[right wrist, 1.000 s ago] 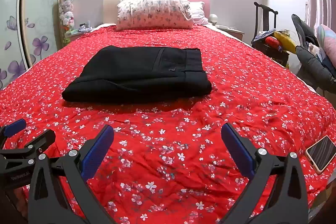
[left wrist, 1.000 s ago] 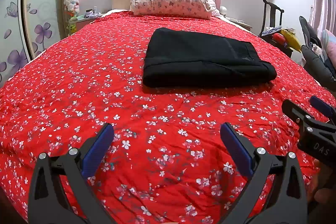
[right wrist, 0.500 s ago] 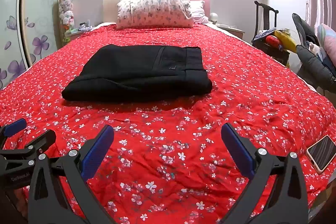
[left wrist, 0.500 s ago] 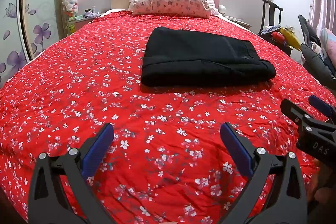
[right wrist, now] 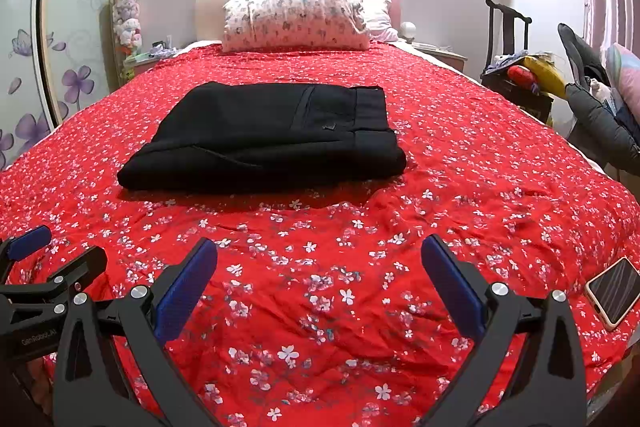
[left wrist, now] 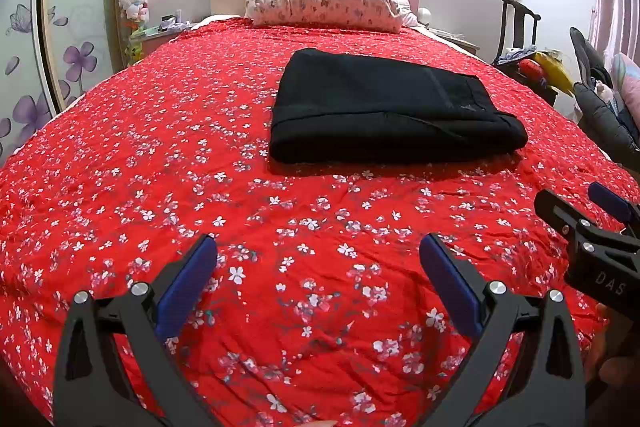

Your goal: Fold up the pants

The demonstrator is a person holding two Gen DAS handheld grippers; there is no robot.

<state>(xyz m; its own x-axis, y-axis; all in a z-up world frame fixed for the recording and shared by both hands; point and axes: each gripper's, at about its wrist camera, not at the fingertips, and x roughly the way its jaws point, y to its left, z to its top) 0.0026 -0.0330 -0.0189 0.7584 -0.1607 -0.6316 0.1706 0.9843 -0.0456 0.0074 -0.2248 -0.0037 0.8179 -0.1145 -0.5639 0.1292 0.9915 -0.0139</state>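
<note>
Fingers spread wide on both the left gripper (left wrist: 318,281) and right gripper (right wrist: 319,281), holding nothing — the pants (right wrist: 266,135) lie folded mid-bed (right wrist: 500,167) (apparently finished), so backing off without snagging fabric seems wise.

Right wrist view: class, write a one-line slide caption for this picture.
Folded black pants lie on the red floral bedspread; the open right gripper hovers short of them, phone at the bed's edge.
</note>
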